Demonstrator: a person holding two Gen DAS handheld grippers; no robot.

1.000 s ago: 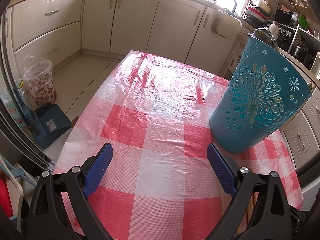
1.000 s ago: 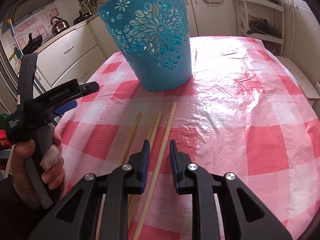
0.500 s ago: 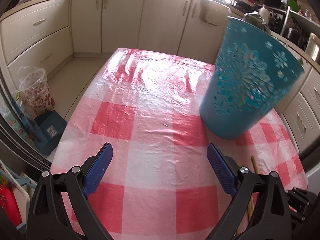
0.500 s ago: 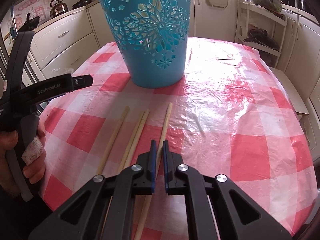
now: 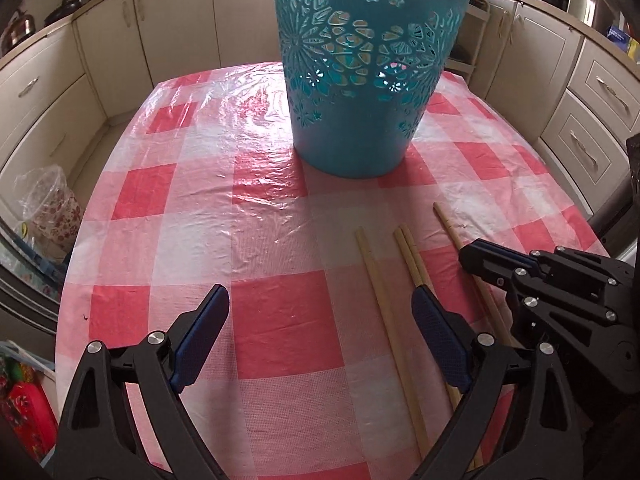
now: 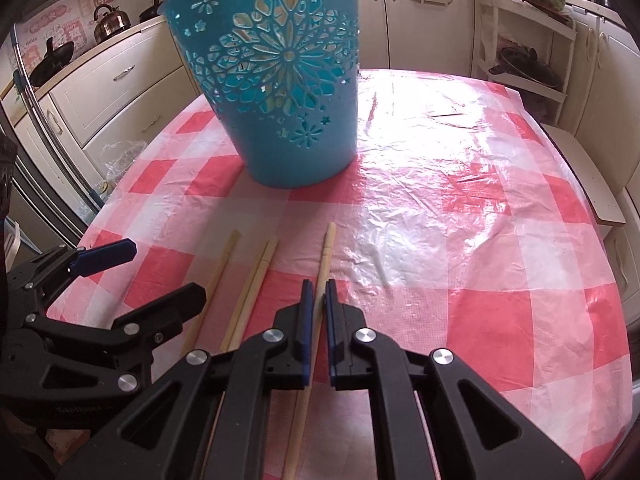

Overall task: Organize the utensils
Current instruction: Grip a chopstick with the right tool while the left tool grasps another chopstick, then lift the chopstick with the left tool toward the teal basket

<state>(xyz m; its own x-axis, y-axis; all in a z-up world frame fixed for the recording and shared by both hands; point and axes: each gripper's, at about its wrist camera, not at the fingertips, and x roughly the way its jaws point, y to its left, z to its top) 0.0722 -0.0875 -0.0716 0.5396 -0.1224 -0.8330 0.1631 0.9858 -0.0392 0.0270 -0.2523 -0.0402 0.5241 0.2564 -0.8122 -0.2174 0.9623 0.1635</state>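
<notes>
Four chopsticks [image 6: 256, 280] lie flat on surface [image 6: 460, 280] just before blue basket [image 6: 276, 92] — none inside yet. Left hand-held gripper [image 5: 320, 330] hovers, jaws wide apart, empty. Right hand-held gripper [image 6: 316, 304] clamped on rightmost chopstick [image 6: 326, 252] — lift and drop-in remain.

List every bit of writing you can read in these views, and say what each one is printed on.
"GenRobot.A…": faint raised lettering on the black body of the left gripper, seen in the right wrist view; the end is cut off.
Red and pink wall stickers behind the kettle: they carry large characters, too blurred to read.
Nothing else carries readable text.
</notes>
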